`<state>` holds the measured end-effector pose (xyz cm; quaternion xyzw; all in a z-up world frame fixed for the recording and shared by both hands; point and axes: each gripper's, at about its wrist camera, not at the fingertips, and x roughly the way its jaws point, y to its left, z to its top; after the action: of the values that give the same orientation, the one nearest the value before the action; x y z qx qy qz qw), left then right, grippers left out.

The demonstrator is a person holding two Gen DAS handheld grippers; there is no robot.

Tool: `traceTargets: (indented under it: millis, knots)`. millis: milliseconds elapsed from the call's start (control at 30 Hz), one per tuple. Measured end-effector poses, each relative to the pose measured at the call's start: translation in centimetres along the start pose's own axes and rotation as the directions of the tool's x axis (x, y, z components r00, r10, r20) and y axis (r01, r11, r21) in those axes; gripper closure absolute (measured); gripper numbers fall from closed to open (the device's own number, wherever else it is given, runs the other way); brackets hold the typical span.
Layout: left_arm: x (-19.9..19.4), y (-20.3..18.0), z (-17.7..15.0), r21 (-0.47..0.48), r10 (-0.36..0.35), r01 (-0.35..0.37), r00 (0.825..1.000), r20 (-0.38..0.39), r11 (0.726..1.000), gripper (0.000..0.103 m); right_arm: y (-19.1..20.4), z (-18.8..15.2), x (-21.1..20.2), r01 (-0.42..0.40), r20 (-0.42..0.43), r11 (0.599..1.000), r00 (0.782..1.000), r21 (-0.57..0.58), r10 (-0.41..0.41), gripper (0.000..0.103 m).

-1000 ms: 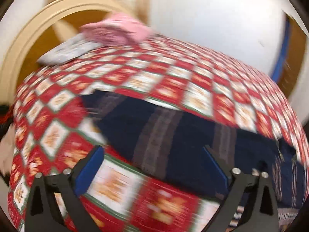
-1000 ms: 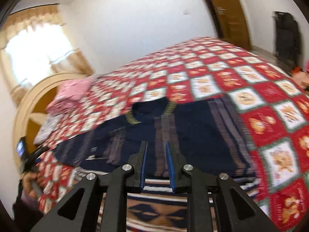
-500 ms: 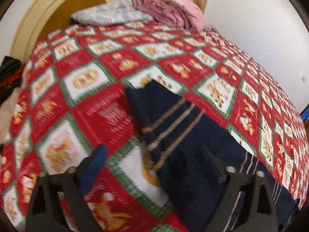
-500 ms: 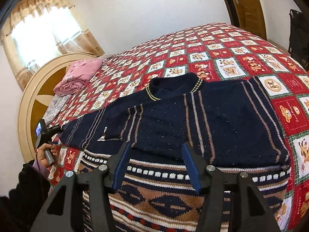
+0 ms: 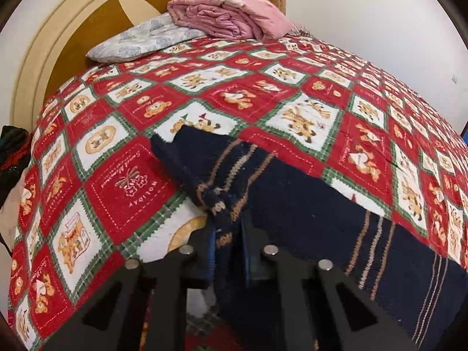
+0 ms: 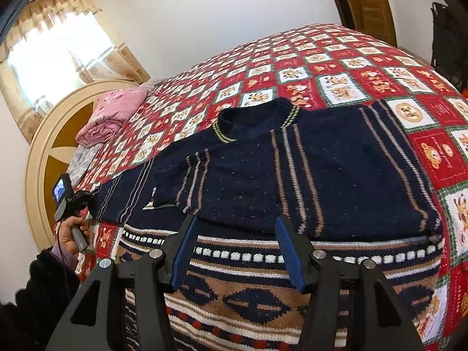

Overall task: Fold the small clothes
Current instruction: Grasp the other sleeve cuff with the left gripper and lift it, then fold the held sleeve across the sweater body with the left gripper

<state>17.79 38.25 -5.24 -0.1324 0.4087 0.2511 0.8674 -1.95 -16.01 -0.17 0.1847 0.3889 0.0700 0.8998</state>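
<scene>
Jaws of the left gripper (image 5: 226, 235) are just closing onto the sweater's (image 6: 292, 169) sleeve (image 5: 210, 169); the right gripper (image 6: 234, 251) is hovering half open over its hem. Spread on the bed (image 6: 336, 58), the sweater is awaiting nearly all its folds.

One sweater (image 6: 292, 169), one pillow (image 5: 140, 41) (one pink blanket (image 5: 231, 14)).

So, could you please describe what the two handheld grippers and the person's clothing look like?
Both the left gripper and right gripper have matte black angular jaws with triangular cut-outs, silver pins and blue pads. The person wears a dark fuzzy sleeve over a purple cuff.
</scene>
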Motion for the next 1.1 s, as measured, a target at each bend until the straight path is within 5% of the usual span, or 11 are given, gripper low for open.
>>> traceTargets:
  millis: [233, 467, 767, 900, 1100]
  knots:
    - [-5.9, -3.0, -0.2, 0.075, -0.053, 0.043, 0.989, 0.141, 0.996, 0.089, -1.6, -0.4, -1.0, -0.002, 0.018, 0.999, 1.0, 0.051, 0.001, 0.047]
    - [-13.9, -9.3, -2.1, 0.221, -0.201, 0.146, 0.947, 0.252, 0.964, 0.089, -3.0, -1.4, -2.0, -0.018, 0.031, 0.995, 0.999, 0.095, 0.015, 0.047]
    - [-21.7, -18.6, -8.1, 0.433, -0.373, 0.237, 0.891, 0.26, 0.87, 0.089, -5.3, -2.5, -4.0, -0.016, 0.067, 0.99, 0.998, 0.142, 0.006, 0.047]
    - [-24.2, -22.3, -11.7, 0.514, -0.457, 0.294, 0.86, 0.226, 0.806, 0.089, -6.5, -3.0, -4.3, -0.014, 0.067, 0.985, 0.998, 0.172, 0.003, 0.047]
    - [-25.4, -26.9, -17.8, 0.577, -0.526, 0.378, 0.844, 0.107, 0.724, 0.089, -7.2, -3.4, -4.3, -0.005, 0.065, 0.984, 0.998, 0.179, -0.007, 0.047]
